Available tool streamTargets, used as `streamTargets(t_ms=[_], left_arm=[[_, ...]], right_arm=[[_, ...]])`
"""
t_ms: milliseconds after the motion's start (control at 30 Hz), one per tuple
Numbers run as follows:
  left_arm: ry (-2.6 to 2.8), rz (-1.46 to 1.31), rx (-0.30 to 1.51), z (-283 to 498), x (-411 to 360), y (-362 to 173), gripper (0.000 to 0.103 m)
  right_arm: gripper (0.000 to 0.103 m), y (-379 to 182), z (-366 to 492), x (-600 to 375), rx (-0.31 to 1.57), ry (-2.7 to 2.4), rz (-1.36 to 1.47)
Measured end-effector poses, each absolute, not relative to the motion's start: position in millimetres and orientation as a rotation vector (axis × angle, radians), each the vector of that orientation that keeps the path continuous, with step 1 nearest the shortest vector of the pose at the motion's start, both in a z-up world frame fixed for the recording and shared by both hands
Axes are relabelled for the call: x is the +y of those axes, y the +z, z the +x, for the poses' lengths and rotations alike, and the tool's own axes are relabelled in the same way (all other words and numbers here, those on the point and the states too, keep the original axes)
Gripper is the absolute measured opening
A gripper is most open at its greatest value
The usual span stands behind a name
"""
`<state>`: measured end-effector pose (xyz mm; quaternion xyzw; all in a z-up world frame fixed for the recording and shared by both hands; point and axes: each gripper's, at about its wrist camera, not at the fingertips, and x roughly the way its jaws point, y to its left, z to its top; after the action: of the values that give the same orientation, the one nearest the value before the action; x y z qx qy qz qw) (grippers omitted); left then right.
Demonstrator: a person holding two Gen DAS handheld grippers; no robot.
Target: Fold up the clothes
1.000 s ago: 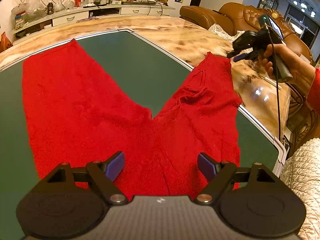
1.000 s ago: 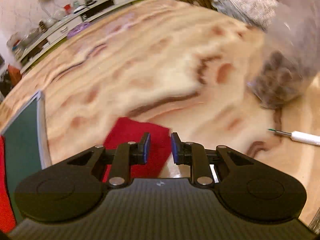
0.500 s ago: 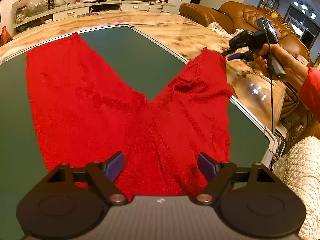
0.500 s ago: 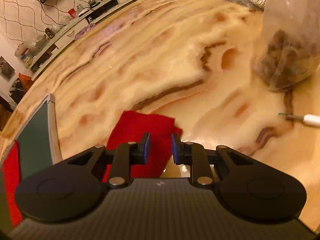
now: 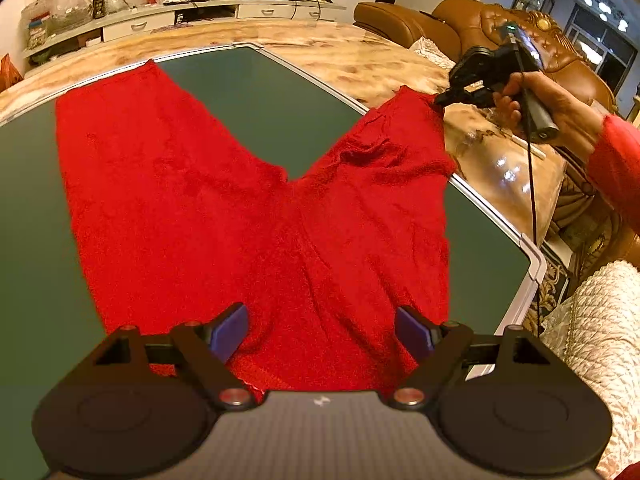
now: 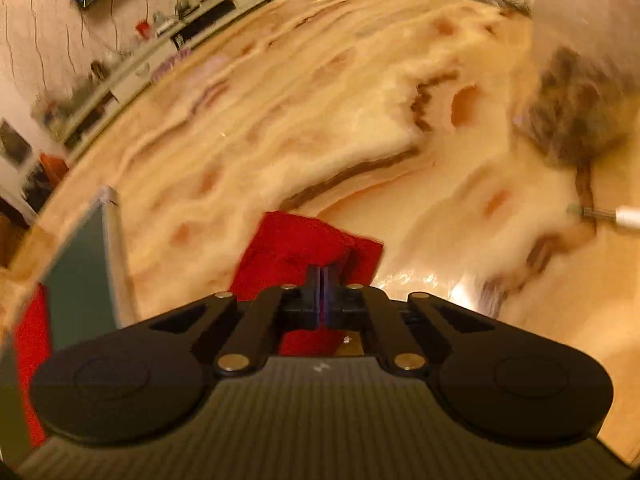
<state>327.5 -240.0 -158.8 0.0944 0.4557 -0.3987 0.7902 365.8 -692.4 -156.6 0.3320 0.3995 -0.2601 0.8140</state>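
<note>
Two grippers are yours to mind. Nearest you, the left gripper (image 5: pixel 320 330) hangs wide open over the waist end of the trousers (image 5: pixel 224 204), with nothing between its blue pads.

The trousers are bright red and slightly fuzzy. They lie flat on the green mat (image 5: pixel 264 92), waist toward you and legs spread in a V. The left leg lies smooth and reaches the mat's far edge. The right leg is creased near its end and runs over the mat's silver rim onto the marble table (image 5: pixel 360 64).

At that far hem your right gripper (image 6: pixel 323 280) has its pads pressed together on the red cloth, and the hem corner lifts slightly off the table. Your right hand (image 5: pixel 552 98), in a red sleeve (image 5: pixel 616 160), grips the handle.

No brand, label or writing can be read on the trousers or the grippers.
</note>
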Motion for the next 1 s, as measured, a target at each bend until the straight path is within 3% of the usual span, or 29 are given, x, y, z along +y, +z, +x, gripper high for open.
streamTargets(t_ms=[200, 333, 433, 833, 900, 1000], left_arm=[[-0.855, 0.208, 0.98, 326, -240, -159, 0.084], [-0.857, 0.192, 0.982, 327, -237, -160, 0.085], [-0.86, 0.188, 0.98, 328, -237, -160, 0.085], [-0.858, 0.201, 0.973, 326, -239, -161, 0.086], [-0.859, 0.203, 0.971, 325, -239, -161, 0.087], [-0.858, 0.206, 0.969, 325, -240, -161, 0.087]], right_arm=[[0.005, -168, 365, -699, 0.878, -0.598, 0.759], [0.019, -162, 362, -706, 0.83, -0.623, 0.769], [0.024, -161, 355, -715, 0.806, -0.657, 0.793], [0.023, -176, 369, -722, 0.858, -0.642, 0.744], [0.009, -176, 374, -723, 0.874, -0.628, 0.726], [0.006, -174, 379, -724, 0.881, -0.618, 0.687]])
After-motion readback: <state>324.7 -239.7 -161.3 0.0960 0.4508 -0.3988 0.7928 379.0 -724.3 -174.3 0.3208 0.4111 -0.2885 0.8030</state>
